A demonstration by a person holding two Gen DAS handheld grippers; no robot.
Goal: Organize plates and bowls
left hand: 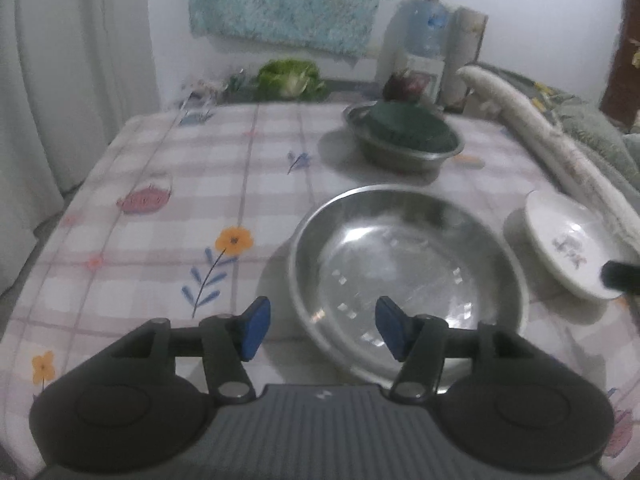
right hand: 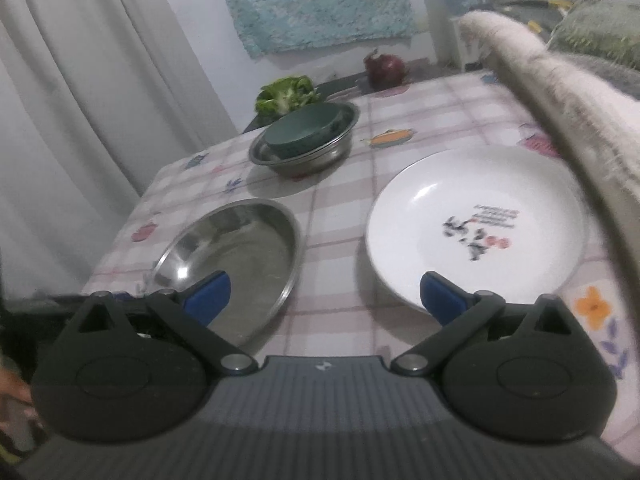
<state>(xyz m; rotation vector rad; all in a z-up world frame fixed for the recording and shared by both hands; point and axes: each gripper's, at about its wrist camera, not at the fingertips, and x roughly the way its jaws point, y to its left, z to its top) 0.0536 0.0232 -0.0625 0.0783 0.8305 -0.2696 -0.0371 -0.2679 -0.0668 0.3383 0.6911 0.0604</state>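
A wide, shallow steel plate lies on the plaid floral cloth. My left gripper hovers over its near left rim. Its blue pads stand apart, with the rim between them untouched. A white plate with a small printed motif sits to the right of the steel plate. My right gripper is spread wide above the strip of cloth between the two plates and holds nothing. Farther back a steel bowl holds a dark green bowl.
A leafy green vegetable and a red onion lie beyond the cloth's far edge. A thick rolled blanket runs along the right side, close to the white plate. Curtains hang at the left.
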